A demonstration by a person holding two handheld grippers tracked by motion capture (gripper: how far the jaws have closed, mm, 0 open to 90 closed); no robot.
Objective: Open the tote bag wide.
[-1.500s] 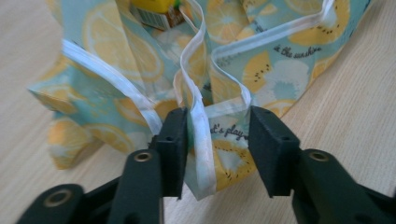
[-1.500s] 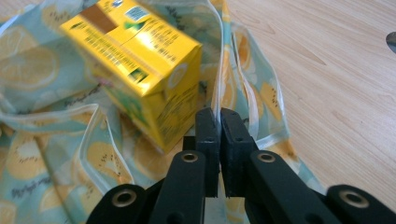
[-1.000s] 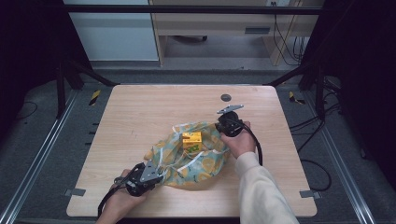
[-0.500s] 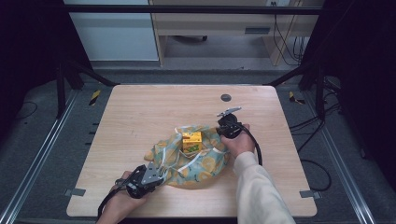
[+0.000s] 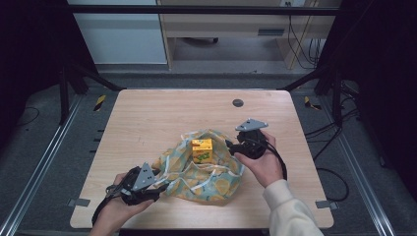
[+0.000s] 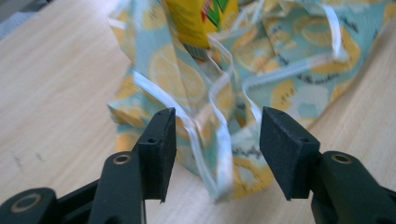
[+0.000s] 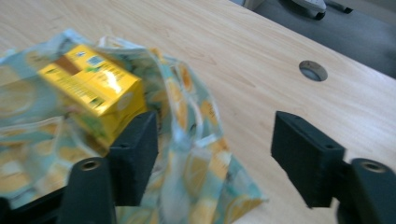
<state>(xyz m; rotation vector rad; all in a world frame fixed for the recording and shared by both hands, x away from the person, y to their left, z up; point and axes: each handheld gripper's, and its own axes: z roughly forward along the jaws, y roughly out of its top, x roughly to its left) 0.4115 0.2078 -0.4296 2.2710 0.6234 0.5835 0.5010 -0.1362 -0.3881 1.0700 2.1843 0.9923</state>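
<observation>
A crumpled bag (image 5: 209,172) printed with lemons on pale blue lies in the middle of the table, and a yellow carton (image 5: 202,150) stands upright in its mouth. My left gripper (image 5: 158,181) is at the bag's near left corner. In the left gripper view the gripper (image 6: 217,128) is open, with the bag's folded edge and white handle strip (image 6: 219,154) between the jaws, untouched by either. My right gripper (image 5: 232,145) is at the bag's right rim. It is open (image 7: 215,135), with the bag's cloth (image 7: 187,116) in the gap and the carton (image 7: 93,88) just beyond its left jaw.
The wooden table (image 5: 147,118) has a round cable hole (image 5: 238,103) at the back right, also seen in the right gripper view as the hole (image 7: 313,70). Cables trail from both grippers toward the table's near edge. Dark frame legs stand at either side.
The right gripper has slid a little toward the near edge along the bag's right rim. The left gripper has shifted slightly left at the bag's corner, and the bag has spread a bit.
</observation>
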